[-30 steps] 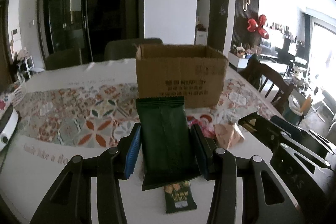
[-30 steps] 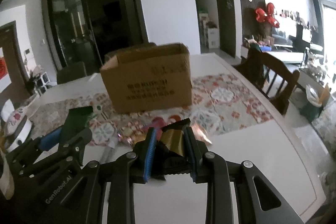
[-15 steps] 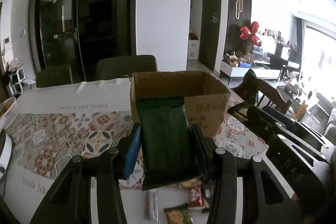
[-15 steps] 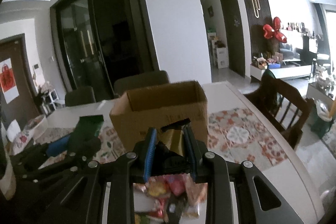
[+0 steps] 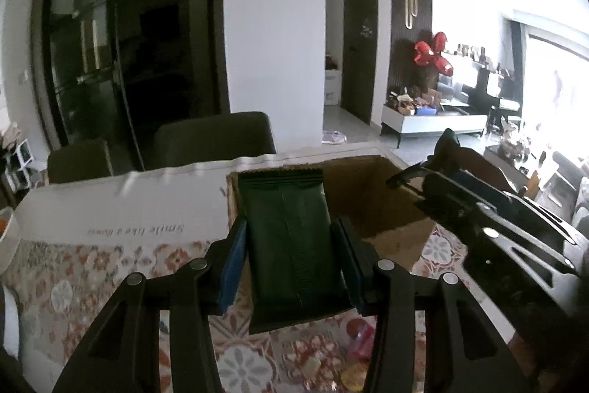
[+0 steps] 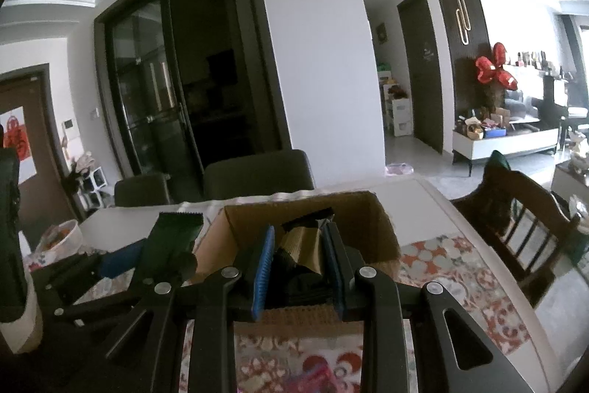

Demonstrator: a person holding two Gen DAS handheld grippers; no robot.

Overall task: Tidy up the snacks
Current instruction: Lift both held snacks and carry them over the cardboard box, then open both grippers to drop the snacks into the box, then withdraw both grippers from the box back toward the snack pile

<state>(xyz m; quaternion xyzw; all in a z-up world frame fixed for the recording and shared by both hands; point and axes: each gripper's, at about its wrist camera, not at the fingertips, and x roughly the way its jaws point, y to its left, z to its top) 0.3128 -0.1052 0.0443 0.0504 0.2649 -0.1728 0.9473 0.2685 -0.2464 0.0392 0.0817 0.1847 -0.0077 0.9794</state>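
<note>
Claws (image 5: 291, 260) (image 6: 298, 267) tilted over box (image 6: 383, 227)

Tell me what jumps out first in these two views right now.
The dark green packet clamped upright in the left gripper fills the middle of its view, right in front of the open cardboard box. The right gripper pinches a gold-and-black packet at the same box. Farther off, red balloons stand out on the dark wall at right.

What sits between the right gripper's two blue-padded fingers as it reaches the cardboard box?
In the right wrist view, a gold and black snack packet is pinched in the right gripper, in front of the open cardboard box.
</note>
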